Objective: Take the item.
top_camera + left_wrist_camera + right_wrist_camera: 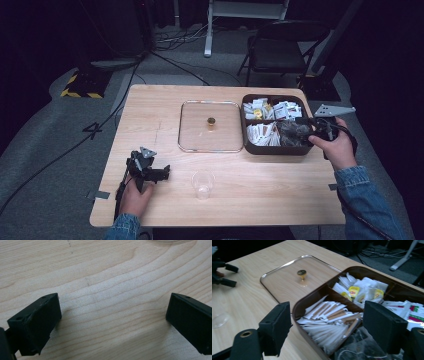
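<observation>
The right gripper (306, 126) is held at the 3 o'clock edge of the worktop (150, 110), over the brown box (248, 148) of paper sachets (329, 315); its fingers (277, 327) are spread, nothing pinched. The left gripper (162, 173) is rested at 7 o'clock, fingers (37, 322) spread over bare wood, a clear cup (202, 184) just beside.

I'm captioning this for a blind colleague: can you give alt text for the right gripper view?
The right tool hangs open over a brown compartment box of white sachets and tea bags. Its clear glass lid lies beside it on the wooden table.
</observation>
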`<state>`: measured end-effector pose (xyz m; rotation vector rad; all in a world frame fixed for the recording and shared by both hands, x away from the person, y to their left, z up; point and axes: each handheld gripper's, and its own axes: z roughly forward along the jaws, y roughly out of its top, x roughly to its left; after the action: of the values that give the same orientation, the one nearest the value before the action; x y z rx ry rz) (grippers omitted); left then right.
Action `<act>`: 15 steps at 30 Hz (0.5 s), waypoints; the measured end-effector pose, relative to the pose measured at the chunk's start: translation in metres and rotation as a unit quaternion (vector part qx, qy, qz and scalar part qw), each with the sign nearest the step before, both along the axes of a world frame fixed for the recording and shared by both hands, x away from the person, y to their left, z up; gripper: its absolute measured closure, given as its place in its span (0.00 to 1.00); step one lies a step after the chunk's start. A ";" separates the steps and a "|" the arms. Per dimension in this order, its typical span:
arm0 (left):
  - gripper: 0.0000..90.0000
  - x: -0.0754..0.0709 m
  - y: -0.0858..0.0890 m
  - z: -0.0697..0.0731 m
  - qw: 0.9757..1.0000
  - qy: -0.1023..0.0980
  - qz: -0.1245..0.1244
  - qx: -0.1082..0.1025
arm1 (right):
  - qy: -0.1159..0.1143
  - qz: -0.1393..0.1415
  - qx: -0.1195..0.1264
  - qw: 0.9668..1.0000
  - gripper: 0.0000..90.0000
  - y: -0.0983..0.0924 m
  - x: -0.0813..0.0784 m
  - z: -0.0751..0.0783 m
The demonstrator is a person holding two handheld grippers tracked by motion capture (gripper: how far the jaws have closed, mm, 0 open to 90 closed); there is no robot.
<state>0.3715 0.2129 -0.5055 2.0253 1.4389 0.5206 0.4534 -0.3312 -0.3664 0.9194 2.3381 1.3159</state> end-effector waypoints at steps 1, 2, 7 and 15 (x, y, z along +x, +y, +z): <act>0.00 0.000 0.000 0.000 1.000 0.000 0.000 0.000 | 0.001 -0.006 -0.002 1.000 0.26 -0.002 0.004 -0.002; 0.00 0.000 0.000 0.000 1.000 0.000 0.000 0.000 | 0.004 -0.013 -0.004 1.000 0.26 -0.004 0.007 -0.004; 0.00 0.000 0.000 0.000 1.000 0.000 0.000 0.000 | 0.008 -0.035 -0.026 0.999 0.26 -0.008 0.019 -0.015; 0.00 0.000 0.000 0.000 1.000 0.000 0.000 0.000 | 0.034 -0.073 -0.039 0.996 0.26 -0.017 0.038 -0.045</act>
<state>0.3715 0.2130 -0.5055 2.0256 1.4386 0.5204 0.4909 -0.3484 -0.4114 1.1037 2.3045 1.1456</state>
